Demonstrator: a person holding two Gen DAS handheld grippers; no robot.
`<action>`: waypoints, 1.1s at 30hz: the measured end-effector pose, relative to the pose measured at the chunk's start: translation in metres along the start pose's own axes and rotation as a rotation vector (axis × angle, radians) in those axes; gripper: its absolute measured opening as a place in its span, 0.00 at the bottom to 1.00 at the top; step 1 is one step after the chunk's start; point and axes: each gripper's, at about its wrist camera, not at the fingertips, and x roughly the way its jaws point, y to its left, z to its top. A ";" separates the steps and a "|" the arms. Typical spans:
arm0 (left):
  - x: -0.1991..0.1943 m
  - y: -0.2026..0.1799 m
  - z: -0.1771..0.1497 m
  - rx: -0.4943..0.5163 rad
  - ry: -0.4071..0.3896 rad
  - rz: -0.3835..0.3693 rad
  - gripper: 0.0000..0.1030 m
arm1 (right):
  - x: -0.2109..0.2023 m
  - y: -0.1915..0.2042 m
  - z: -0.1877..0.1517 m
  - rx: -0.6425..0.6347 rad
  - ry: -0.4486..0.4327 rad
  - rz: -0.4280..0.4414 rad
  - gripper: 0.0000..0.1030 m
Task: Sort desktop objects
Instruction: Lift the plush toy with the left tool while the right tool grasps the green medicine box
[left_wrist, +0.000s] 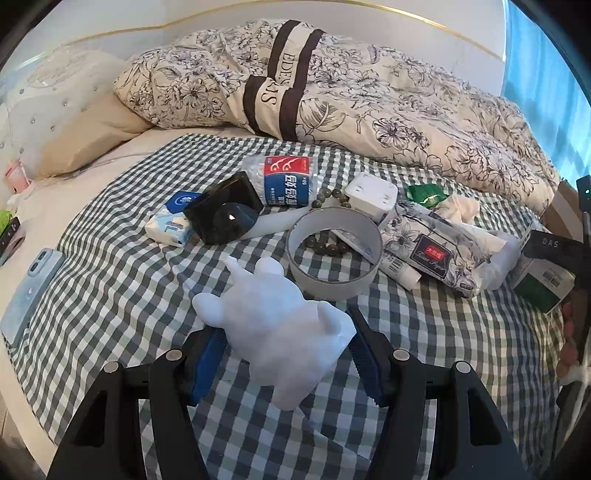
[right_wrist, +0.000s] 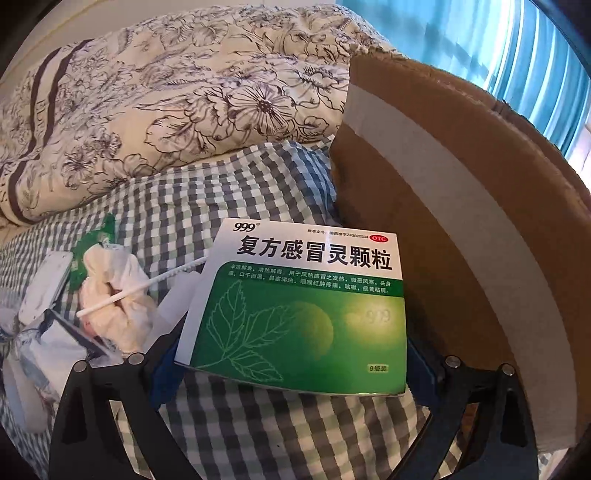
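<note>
In the left wrist view my left gripper (left_wrist: 286, 354) is shut on a white translucent bear-like figurine (left_wrist: 280, 321), its blue pads pressing both sides just above the checked cloth (left_wrist: 110, 280). My right gripper (right_wrist: 291, 369) is shut on a green and white medicine box (right_wrist: 295, 314), held flat beside a brown cardboard box (right_wrist: 443, 221). The same medicine box (left_wrist: 543, 284) shows at the left view's right edge, with a person's hand (left_wrist: 569, 332) below it.
Beyond the figurine lie a white tape ring (left_wrist: 295, 258) around dark beads (left_wrist: 328, 245), a floral tissue pack (left_wrist: 436, 243), a white plug box (left_wrist: 373, 195), a floss pack (left_wrist: 284, 181), a black case (left_wrist: 221, 210) and a phone (left_wrist: 29, 291). A floral quilt (left_wrist: 332, 92) bounds the back.
</note>
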 end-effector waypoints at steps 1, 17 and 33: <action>-0.001 -0.002 0.000 0.003 -0.002 -0.001 0.62 | -0.004 0.001 -0.002 -0.014 -0.002 -0.002 0.92; -0.084 -0.029 0.014 0.034 -0.124 -0.031 0.63 | -0.147 -0.007 -0.031 -0.128 -0.156 0.157 0.92; -0.178 -0.103 0.008 0.162 -0.208 -0.122 0.63 | -0.261 -0.100 -0.061 -0.051 -0.301 0.235 0.92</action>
